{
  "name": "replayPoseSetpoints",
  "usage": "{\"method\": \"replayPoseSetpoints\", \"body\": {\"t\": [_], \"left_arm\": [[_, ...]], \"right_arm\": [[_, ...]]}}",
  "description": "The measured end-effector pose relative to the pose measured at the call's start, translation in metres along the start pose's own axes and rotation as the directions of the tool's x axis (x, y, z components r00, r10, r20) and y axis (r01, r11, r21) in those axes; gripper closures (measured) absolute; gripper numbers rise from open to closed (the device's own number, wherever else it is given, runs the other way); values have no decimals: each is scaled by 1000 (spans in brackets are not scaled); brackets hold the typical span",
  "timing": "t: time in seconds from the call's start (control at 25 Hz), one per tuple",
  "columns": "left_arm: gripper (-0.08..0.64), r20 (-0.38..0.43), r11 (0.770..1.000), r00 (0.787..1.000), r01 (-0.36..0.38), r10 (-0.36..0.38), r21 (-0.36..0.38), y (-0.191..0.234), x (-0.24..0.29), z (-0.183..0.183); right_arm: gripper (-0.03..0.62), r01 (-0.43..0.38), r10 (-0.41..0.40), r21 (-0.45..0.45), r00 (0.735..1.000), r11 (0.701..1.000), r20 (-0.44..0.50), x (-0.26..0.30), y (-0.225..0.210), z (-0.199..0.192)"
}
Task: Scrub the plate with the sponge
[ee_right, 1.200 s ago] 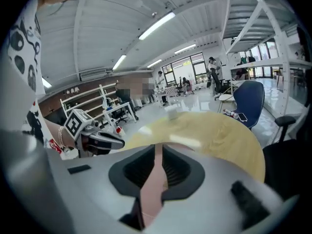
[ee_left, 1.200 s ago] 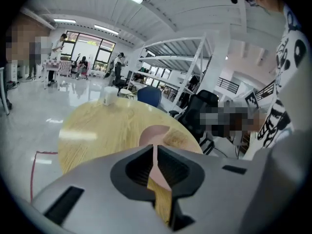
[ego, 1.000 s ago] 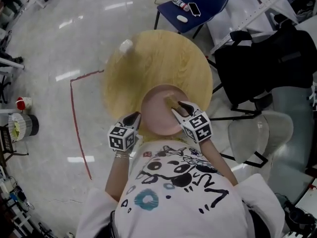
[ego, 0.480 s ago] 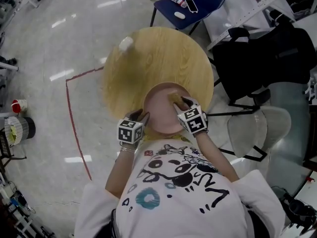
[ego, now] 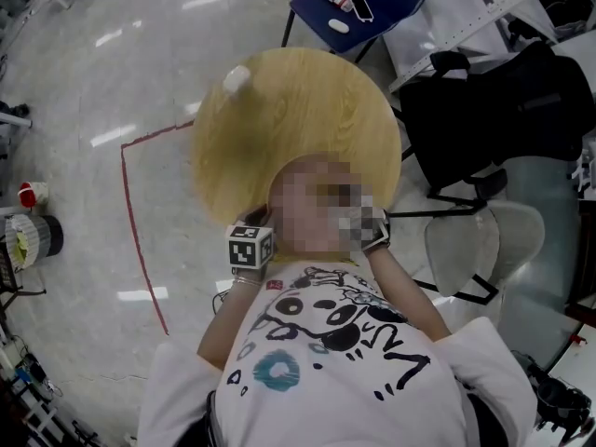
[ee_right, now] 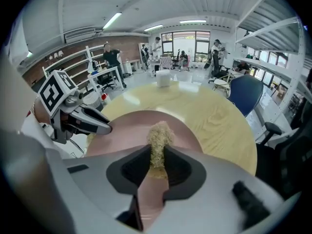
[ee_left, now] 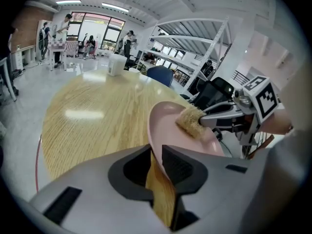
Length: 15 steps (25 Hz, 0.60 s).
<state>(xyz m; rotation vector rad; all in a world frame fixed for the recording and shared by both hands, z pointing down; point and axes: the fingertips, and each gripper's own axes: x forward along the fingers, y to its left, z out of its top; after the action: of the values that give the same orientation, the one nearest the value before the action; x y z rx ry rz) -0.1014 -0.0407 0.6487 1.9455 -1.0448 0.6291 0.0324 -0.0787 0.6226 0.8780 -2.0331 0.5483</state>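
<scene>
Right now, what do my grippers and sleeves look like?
Left gripper and right gripper: grey bodies, dark fingers, each carrying a white cube with black square markers; their jaws are closing, on the plate rim and the sponge. You wear a white short-sleeved T-shirt with black cartoon print.

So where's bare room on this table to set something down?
The middle and right side of the table are bare, from the white cup at the far left rim to the plate at your edge. Crowded only there, with plate and sponge.
</scene>
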Motion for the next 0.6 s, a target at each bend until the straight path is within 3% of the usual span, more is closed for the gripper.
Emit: {"method": "replayPoseSetpoints", "body": {"t": [0.16, 0.28, 0.4, 0.6], "left_arm": [[497, 7, 999, 999, -37, 37, -38, -1, 4, 5], [502, 13, 997, 998, -59, 60, -50, -2, 4, 7], [505, 15, 995, 997, -74, 75, -60, -2, 6, 7], [508, 27, 993, 996, -85, 88, -84, 2, 3, 6]], "right_arm": [[509, -126, 126, -89, 992, 988, 2, -3, 28, 16], [511, -221, 218, -207, 975, 953, -37, 5, 55, 22], [511, -266, 254, -293, 964, 918, -79, 19, 68, 21], [515, -307, 286, -361, 952, 881, -111, 25, 74, 25]]}}
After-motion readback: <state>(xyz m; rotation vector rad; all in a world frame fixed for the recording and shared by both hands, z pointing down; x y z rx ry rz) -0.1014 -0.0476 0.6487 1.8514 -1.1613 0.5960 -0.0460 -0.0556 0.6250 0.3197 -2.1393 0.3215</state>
